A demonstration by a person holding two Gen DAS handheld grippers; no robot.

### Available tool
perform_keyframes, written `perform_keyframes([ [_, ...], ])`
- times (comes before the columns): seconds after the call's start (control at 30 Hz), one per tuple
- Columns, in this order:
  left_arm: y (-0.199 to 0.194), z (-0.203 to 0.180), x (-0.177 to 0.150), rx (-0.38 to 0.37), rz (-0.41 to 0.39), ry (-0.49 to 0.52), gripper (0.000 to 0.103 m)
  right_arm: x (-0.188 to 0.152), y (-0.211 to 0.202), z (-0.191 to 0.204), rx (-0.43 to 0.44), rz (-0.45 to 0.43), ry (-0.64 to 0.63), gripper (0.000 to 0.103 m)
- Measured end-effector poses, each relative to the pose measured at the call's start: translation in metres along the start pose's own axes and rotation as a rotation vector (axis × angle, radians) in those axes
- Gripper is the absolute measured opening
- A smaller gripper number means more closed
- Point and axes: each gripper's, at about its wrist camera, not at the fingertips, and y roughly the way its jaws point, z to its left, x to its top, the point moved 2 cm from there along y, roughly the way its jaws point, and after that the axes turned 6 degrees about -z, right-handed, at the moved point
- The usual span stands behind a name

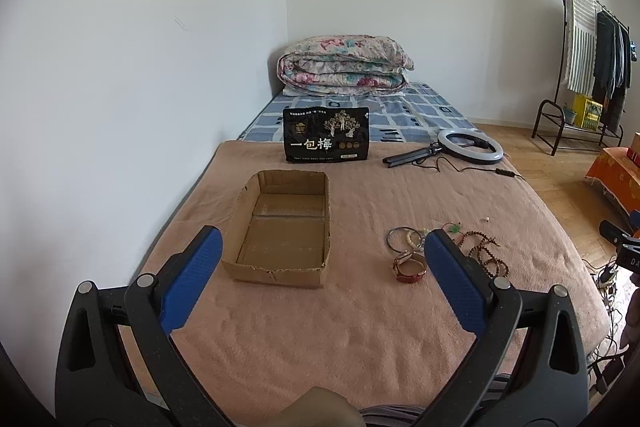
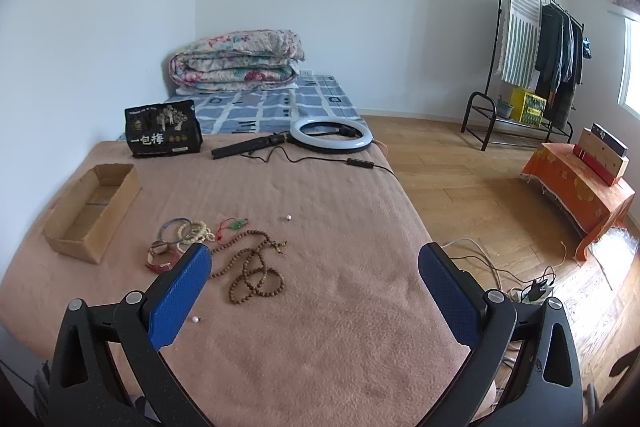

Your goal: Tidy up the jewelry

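Note:
An empty cardboard box [image 1: 280,227] lies on the pink blanket [image 1: 340,327]; it also shows in the right wrist view [image 2: 92,211]. To its right lies a jewelry pile: a brown bead necklace [image 2: 256,271], thin bangles [image 2: 172,227], a cream bead bracelet [image 2: 198,231], a red-strap watch [image 2: 160,255], a green pendant on red cord [image 2: 236,225] and two loose pearls [image 2: 288,217]. The watch [image 1: 410,265] and bangles [image 1: 402,237] show in the left wrist view. My left gripper [image 1: 322,243] is open above the blanket, in front of the box. My right gripper [image 2: 314,255] is open, just right of the pile.
A black snack bag [image 1: 326,141] stands behind the box. A ring light with cable [image 2: 332,135] lies at the blanket's far right. A folded quilt [image 1: 344,65] sits at the bed's head. A clothes rack [image 2: 532,67] and an orange-covered stand [image 2: 576,191] are on the floor right.

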Motion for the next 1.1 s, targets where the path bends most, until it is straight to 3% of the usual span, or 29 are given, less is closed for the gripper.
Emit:
perform_keyframes([
  [0.5, 0.051, -0.008, -0.012, -0.046, 0.059, 0.021, 0.102, -0.008, 0.028, -0.006, -0.029, 0.040, -0.018, 0.103],
  [0.57, 0.061, -0.013, -0.013, -0.078, 0.072, 0.029, 0.102, -0.011, 0.035, -0.005, -0.031, 0.049, -0.031, 0.103],
  [0.67, 0.079, -0.022, -0.017, -0.119, 0.100, 0.059, 0.094, -0.014, 0.048, -0.003, -0.025, 0.060, -0.051, 0.103],
  [1.1, 0.171, -0.077, -0.057, -0.275, 0.323, 0.127, 0.051, -0.033, 0.123, 0.015, 0.168, 0.238, 0.019, 0.102],
])
